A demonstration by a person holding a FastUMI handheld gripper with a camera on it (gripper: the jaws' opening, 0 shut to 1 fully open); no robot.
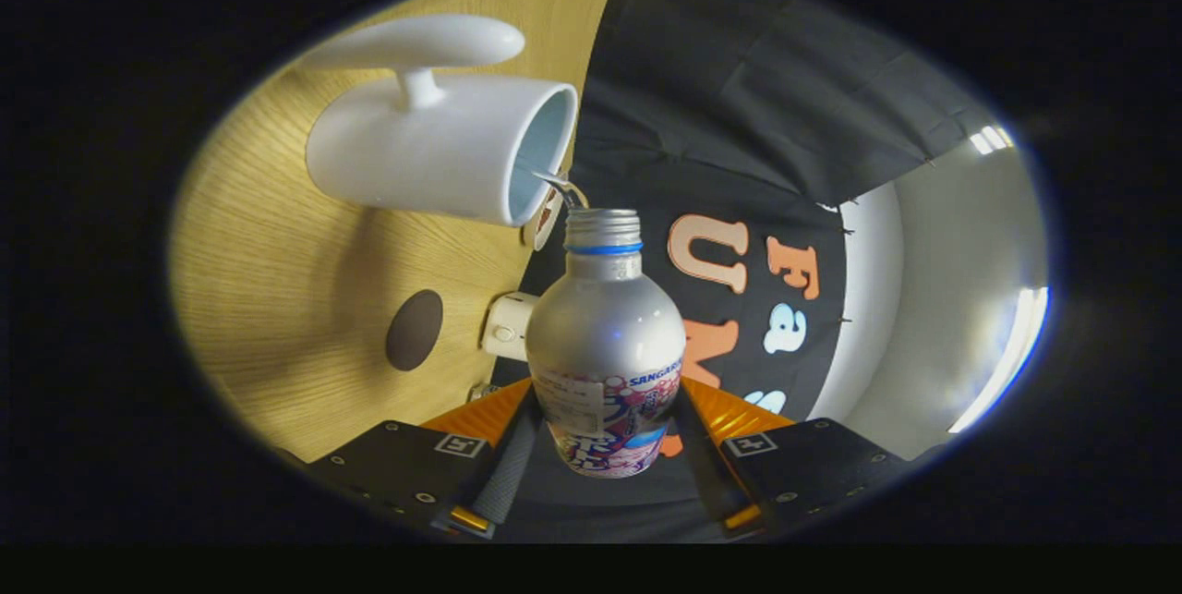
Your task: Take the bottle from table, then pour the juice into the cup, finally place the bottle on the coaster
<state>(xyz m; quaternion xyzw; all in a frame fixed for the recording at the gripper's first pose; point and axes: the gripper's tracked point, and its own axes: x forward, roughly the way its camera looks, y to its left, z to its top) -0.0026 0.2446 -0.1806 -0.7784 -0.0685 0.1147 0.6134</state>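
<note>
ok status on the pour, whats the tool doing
Tool shut on silver metal bottle, tipped toward white ceramic cup. Thin stream running from bottle mouth into cup. Round dark brown coaster on the wooden table, nothing on it.

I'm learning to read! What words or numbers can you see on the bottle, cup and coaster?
The bottle, clamped between both fingers of the gripper: a printed label, too curved and blurred to read surely.
The cup: no writing.
The coaster: no writing.

Wooden table point(277, 298), black cloth wall point(739, 114), perhaps a ceiling light point(1007, 354).
</note>
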